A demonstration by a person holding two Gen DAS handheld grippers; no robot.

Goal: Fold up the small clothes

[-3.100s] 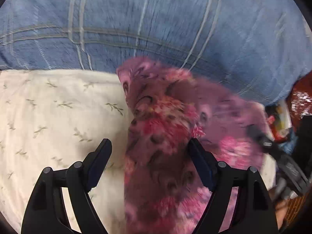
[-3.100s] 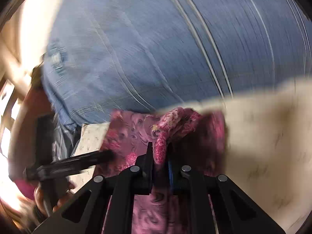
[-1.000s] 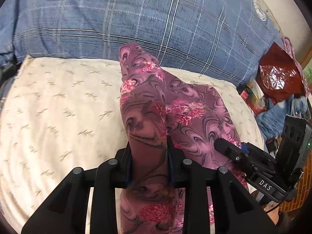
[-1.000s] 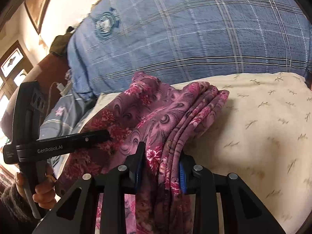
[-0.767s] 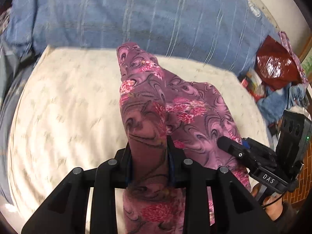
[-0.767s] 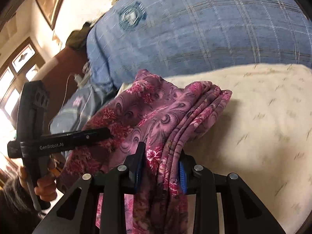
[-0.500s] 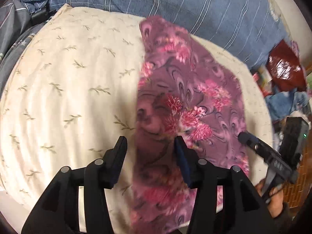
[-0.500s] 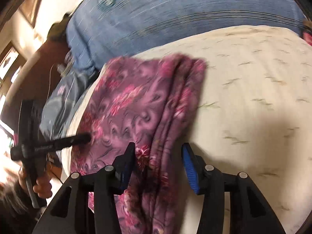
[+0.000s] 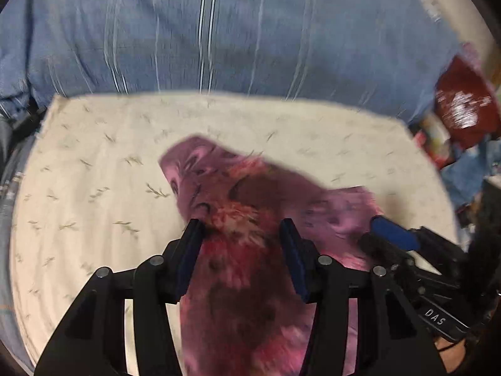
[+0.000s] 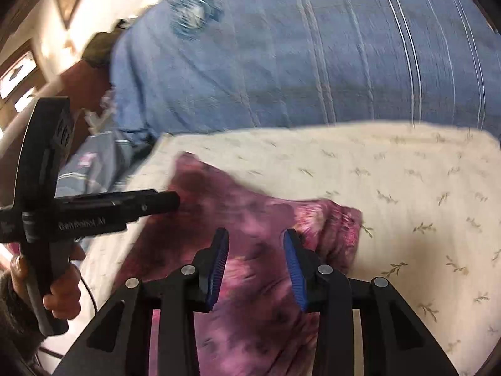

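A purple floral garment [image 9: 250, 200] lies folded on a cream leaf-print pillow [image 9: 94, 188]. My left gripper [image 9: 242, 235] is open, its fingers either side of the cloth's near part. The right gripper's blue-padded tip [image 9: 391, 235] shows at the garment's right edge. In the right wrist view the garment [image 10: 250, 219] lies on the pillow [image 10: 407, 188]. My right gripper [image 10: 255, 244] is open over it. The left gripper [image 10: 125, 206] reaches in from the left, held by a hand. Both views are motion-blurred.
A blue plaid quilt [image 9: 219, 31] rises behind the pillow, also in the right wrist view [image 10: 313, 47]. A dark red bag [image 9: 463, 103] and cluttered items sit at the right. A grey-blue cloth [image 10: 94, 163] lies left of the pillow.
Both grippers were shut on the garment a second ago and have opened, letting it drop onto the pillow. Both have since pulled back towards the near edge.
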